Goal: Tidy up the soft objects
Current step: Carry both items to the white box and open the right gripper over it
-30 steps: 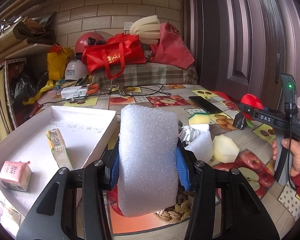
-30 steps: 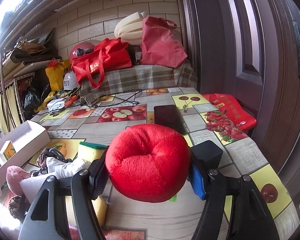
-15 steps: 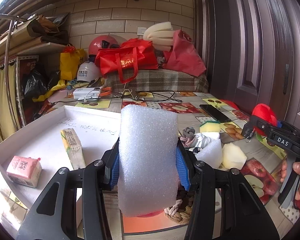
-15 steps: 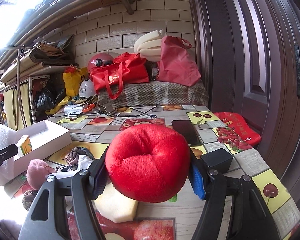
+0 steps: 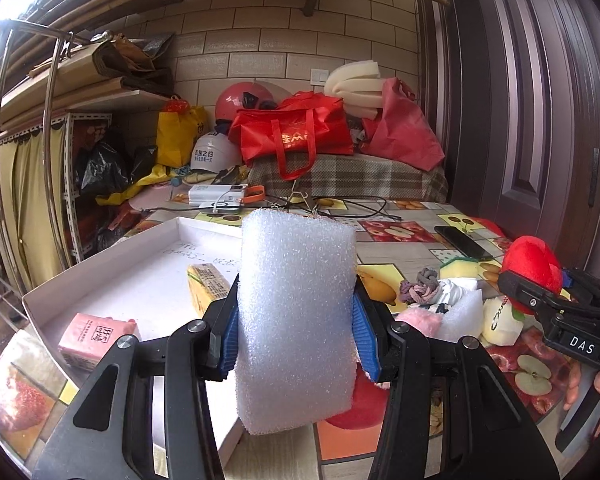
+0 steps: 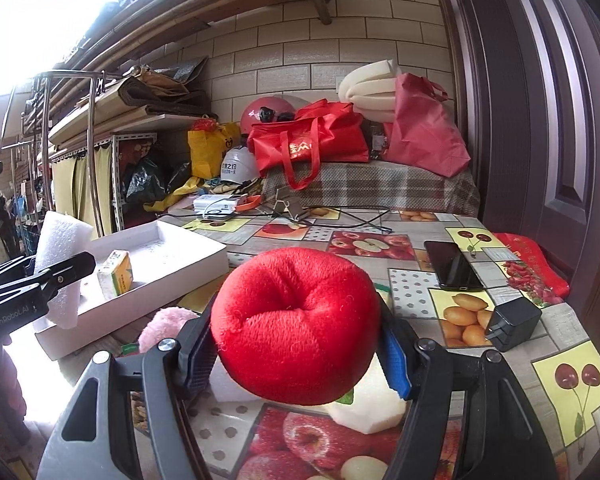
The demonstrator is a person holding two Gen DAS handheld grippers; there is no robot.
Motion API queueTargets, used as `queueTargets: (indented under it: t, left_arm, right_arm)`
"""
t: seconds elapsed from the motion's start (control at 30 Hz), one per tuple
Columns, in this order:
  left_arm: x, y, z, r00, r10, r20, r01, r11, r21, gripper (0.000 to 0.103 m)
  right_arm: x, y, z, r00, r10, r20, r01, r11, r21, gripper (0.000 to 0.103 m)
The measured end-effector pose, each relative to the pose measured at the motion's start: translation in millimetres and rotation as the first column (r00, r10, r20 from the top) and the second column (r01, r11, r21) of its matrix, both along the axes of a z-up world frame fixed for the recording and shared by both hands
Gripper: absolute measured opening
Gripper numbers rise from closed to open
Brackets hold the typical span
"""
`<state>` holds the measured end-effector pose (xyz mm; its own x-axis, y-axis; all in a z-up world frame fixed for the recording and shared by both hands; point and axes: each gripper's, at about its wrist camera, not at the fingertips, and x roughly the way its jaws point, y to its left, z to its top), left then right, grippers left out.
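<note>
Closest to me on the left wrist cam, my left gripper (image 5: 296, 332) is clamped on a white foam block (image 5: 296, 312), standing upright between the blue pads and held up over the near edge of the white tray (image 5: 112, 276). Over on the right cam, my right gripper (image 6: 300, 344) is squeezing a red plush apple (image 6: 296, 324), lifted above the fruit-print tablecloth (image 6: 420, 280).

Just past the foam, the tray has a pink carton (image 5: 96, 336) near the front and a yellow carton (image 5: 208, 286) further in. Right of the tray there's the leftover soft pile: a pink plush (image 5: 420, 320), a knotted grey rope toy (image 5: 420, 284), a yellow-green sponge (image 5: 458, 268).

Further back a black phone (image 6: 452, 266) lies flat, with a black charger (image 6: 512, 324) near it. Way at the back, red bags (image 5: 296, 136) sit on a plaid-covered bench.
</note>
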<state>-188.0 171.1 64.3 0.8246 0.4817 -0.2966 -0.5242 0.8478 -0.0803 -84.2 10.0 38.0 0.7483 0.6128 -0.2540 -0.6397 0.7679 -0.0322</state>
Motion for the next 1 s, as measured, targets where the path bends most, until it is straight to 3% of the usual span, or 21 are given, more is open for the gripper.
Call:
queueTargets:
  t: [0.63, 1.0]
  left_arm:
    - [-63.0, 82.7, -5.7, 0.973, 0.229, 0.029, -0.227, 0.972, -0.064, 0.048]
    - [-66.8, 130.4, -13.2, 0.954, 0.294, -0.054, -0.294, 0.956, 0.006, 0.048]
  right_arm:
    - [-45.0, 88.7, -6.0, 0.978, 0.208, 0.016, -0.206, 0.976, -0.072, 0.068]
    - [-57.6, 151.7, -9.4, 0.955, 0.296, -0.002, -0.294, 0.949, -0.111, 0.068]
